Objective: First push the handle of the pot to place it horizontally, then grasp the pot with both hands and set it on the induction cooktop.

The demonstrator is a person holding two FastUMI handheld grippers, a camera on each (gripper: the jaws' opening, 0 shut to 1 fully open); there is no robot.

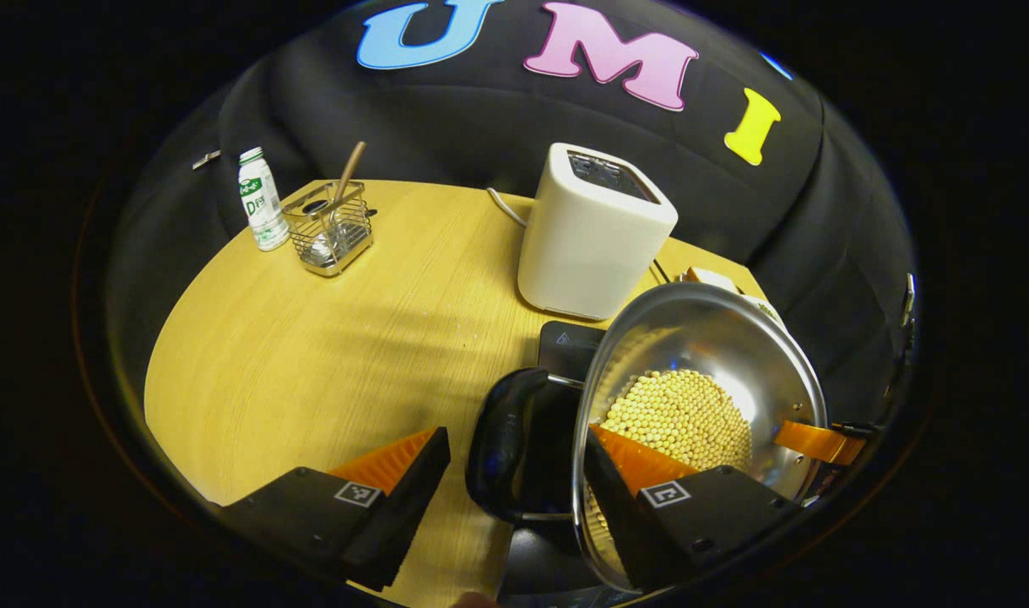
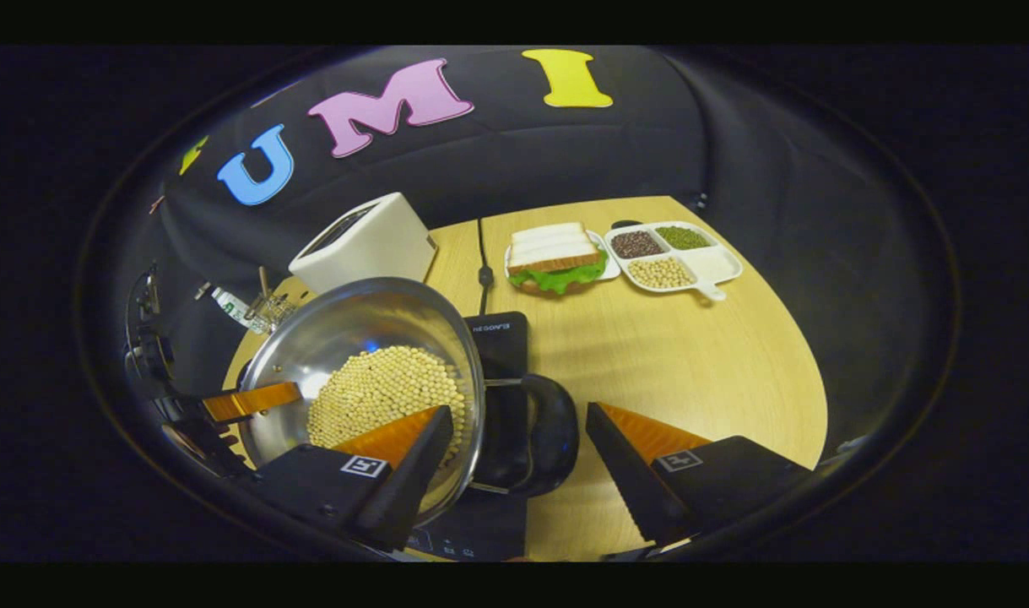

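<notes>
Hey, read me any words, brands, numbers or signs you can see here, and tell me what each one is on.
Black induction cooktop: a short white brand word, too blurred to read; also a small triangle sign near one corner.
White plastic bottle with green label: print too small to read.
Left tongs and right tongs: square coded markers, no words.

Pot (image 2: 370, 380) w/ beans (image 2: 383, 393) sat over cooktop (image 2: 501, 338) on counter (image 2: 691, 355); toaster (image 2: 366, 245) behind it, sandwich plate (image 2: 556, 253) & divided tray (image 2: 674, 253) to right in right gripper view.
</notes>
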